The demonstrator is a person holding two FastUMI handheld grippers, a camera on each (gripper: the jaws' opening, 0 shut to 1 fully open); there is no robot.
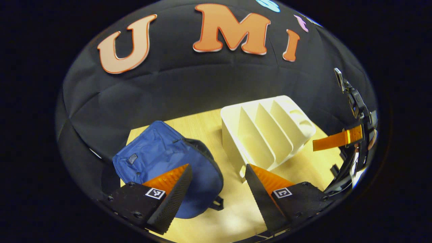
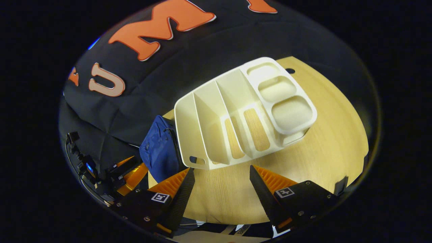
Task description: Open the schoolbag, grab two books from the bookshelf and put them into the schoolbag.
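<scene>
While spread wide, left hand-held gripper (image 1: 216,182) above table, schoolbag (image 1: 162,158) left-ahead, bookshelf (image 1: 266,135) right-ahead

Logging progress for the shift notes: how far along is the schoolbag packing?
Done, by the look of it: the bookshelf slots stand empty, and the blue schoolbag lies beside it on the table. In hand: nothing; both hand-held grippers, left and right, hover open. Left: unclear, since no books are visible.

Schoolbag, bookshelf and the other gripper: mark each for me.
schoolbag (image 1: 158,152), left gripper view, on its blue front panel.
bookshelf (image 2: 206,114), right gripper view, on a slot divider.
right gripper (image 1: 337,140), left gripper view, on one finger.
</scene>
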